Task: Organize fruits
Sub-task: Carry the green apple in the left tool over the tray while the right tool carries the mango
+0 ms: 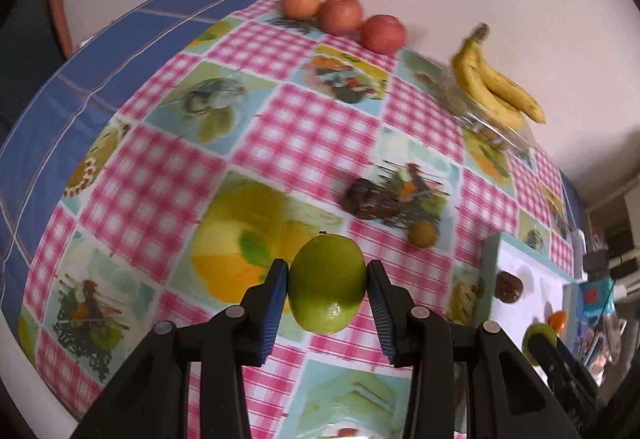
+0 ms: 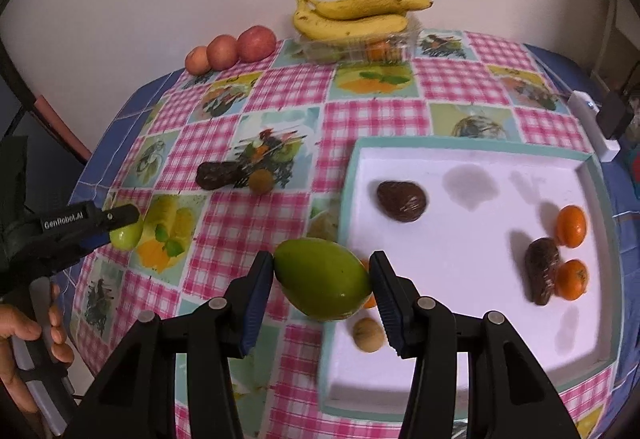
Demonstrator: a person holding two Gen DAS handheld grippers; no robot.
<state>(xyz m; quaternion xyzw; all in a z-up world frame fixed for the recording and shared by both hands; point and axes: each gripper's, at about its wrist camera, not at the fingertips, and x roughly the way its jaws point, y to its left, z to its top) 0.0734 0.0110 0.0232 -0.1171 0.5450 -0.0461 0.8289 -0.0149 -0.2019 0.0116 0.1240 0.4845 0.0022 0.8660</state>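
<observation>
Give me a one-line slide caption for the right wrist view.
Right tool carries a green fruit over the white tray's corner, tray already holding oranges and brown fruits.

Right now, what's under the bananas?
The bananas lie on top of a clear plastic container. Through its wall an orange fruit shows inside, with something greenish beside it. The rest of the contents is covered or too blurred to identify.

The left tool point(image 1: 327, 281) is gripping a green lime point(image 1: 326, 281) between its blue pads above the checkered tabletop point(image 1: 320, 127). Three apples point(image 1: 342, 15) and a banana bunch point(image 1: 492, 83) are sitting along the far edge.
</observation>
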